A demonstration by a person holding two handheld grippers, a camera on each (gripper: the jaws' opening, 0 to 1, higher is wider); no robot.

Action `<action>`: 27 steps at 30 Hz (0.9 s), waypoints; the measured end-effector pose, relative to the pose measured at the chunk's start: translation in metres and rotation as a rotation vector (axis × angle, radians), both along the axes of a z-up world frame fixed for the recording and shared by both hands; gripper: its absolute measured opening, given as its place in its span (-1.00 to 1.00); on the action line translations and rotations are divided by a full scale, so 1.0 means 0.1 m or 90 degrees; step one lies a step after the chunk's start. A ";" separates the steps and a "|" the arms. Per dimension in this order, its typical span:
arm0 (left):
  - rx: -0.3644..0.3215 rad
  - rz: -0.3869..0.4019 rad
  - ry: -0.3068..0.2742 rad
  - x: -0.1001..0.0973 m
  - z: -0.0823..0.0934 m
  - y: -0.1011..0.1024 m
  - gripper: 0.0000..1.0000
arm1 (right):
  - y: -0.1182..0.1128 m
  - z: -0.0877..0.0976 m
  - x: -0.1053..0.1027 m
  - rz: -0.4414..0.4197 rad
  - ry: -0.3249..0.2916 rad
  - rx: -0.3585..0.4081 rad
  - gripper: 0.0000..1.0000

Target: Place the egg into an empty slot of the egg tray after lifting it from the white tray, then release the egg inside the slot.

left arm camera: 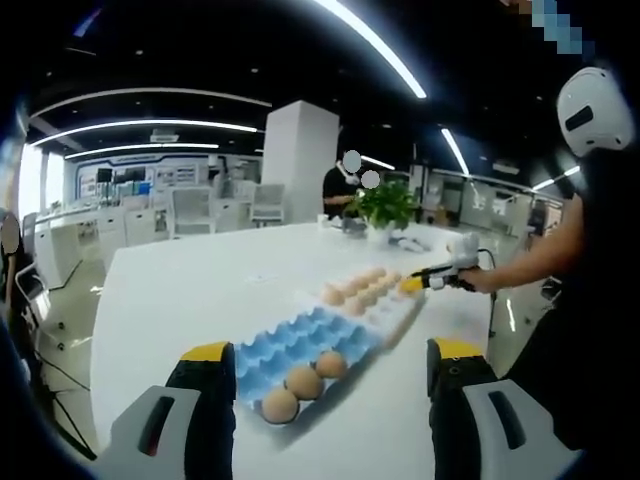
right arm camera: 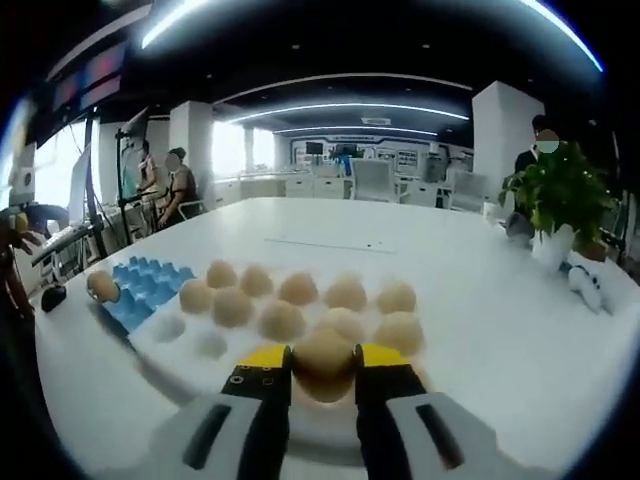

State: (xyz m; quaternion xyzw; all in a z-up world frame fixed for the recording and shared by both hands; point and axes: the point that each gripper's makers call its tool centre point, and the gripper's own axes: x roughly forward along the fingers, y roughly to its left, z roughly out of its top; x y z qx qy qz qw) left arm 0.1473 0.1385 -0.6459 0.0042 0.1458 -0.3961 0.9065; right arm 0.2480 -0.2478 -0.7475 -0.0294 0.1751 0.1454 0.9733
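Observation:
On the white table, a blue egg tray (left arm camera: 285,342) holds three brown eggs (left arm camera: 303,381) at its near end. Beyond it lies the white tray (left arm camera: 402,316) with several eggs. My left gripper (left arm camera: 330,352) hovers open above the blue tray's near end, its jaws wide apart and empty. In the right gripper view, my right gripper (right arm camera: 324,362) is shut on one egg (right arm camera: 323,358) at the near edge of the white tray (right arm camera: 185,340). I cannot tell if that egg is clear of its slot. The blue tray (right arm camera: 150,282) lies to the left. The right gripper (left arm camera: 413,284) also reaches in over the white tray's far corner.
A potted plant (left arm camera: 385,205) (right arm camera: 560,195) and small items stand at the table's far side. A person's hand (left arm camera: 482,280) holds the right gripper. People stand in the background by a white pillar (left arm camera: 300,160). Bare tabletop stretches beyond both trays.

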 end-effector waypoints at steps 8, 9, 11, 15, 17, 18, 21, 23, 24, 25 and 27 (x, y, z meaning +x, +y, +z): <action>0.001 -0.005 -0.001 0.00 -0.01 -0.01 0.58 | 0.14 0.15 -0.02 0.012 -0.020 0.021 -0.52; 0.000 -0.004 -0.001 0.00 0.00 -0.01 0.58 | 0.16 0.17 -0.02 0.016 -0.023 0.022 -0.52; -0.002 -0.003 -0.001 0.00 0.00 -0.01 0.58 | 0.24 0.20 -0.03 0.025 -0.027 0.029 -0.52; -0.003 -0.003 -0.002 -0.01 0.00 -0.01 0.58 | 0.42 0.26 -0.05 0.050 -0.034 0.041 -0.52; -0.003 -0.003 -0.002 -0.02 0.00 -0.01 0.58 | 0.53 0.28 -0.07 0.063 -0.037 0.046 -0.52; -0.003 -0.002 -0.002 -0.02 0.00 -0.01 0.58 | 0.59 0.30 -0.08 0.070 -0.036 0.050 -0.52; -0.003 0.000 -0.003 -0.03 0.00 0.01 0.58 | 0.73 0.31 -0.10 0.087 -0.035 0.058 -0.52; -0.004 0.001 -0.003 -0.04 0.00 0.01 0.58 | 0.83 0.33 -0.12 0.102 -0.039 0.061 -0.52; -0.004 0.001 -0.003 -0.04 0.00 0.02 0.58 | 0.86 0.33 -0.13 0.105 -0.037 0.063 -0.52; -0.004 0.000 -0.003 -0.04 0.00 0.02 0.58 | 0.89 0.32 -0.13 0.113 -0.037 0.069 -0.51; -0.004 0.001 -0.003 -0.04 0.00 0.02 0.58 | 0.94 0.32 -0.14 0.122 -0.035 0.071 -0.51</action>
